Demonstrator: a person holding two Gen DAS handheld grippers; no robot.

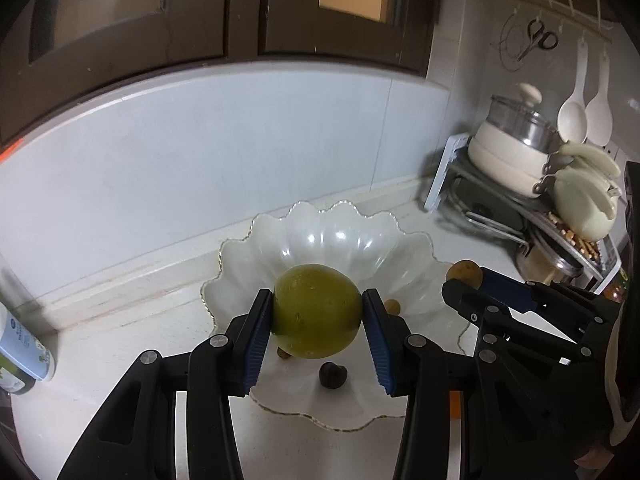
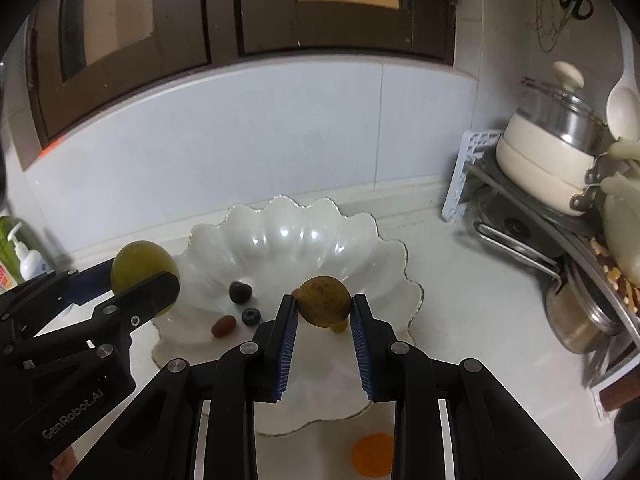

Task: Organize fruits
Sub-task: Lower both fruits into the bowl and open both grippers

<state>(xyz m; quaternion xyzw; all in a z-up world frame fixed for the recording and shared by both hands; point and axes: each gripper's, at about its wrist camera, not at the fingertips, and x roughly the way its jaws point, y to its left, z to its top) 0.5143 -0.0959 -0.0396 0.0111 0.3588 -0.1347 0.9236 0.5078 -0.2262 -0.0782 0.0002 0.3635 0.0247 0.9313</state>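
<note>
While both grippers hang over the white scalloped bowl on the pale desk, each has a fruit clamped between its blue pads. The left gripper is closed on a round green fruit, held above the near part of the bowl. The right gripper is pinched nearly closed on a smaller brownish-yellow fruit, also above the bowl. Inside the bowl lie two dark blueberries and a small reddish fruit, close together on its left side in the right wrist view. An orange disc lies on the desk just in front of the bowl. Stacked pots sit on a rack at the right.
</note>
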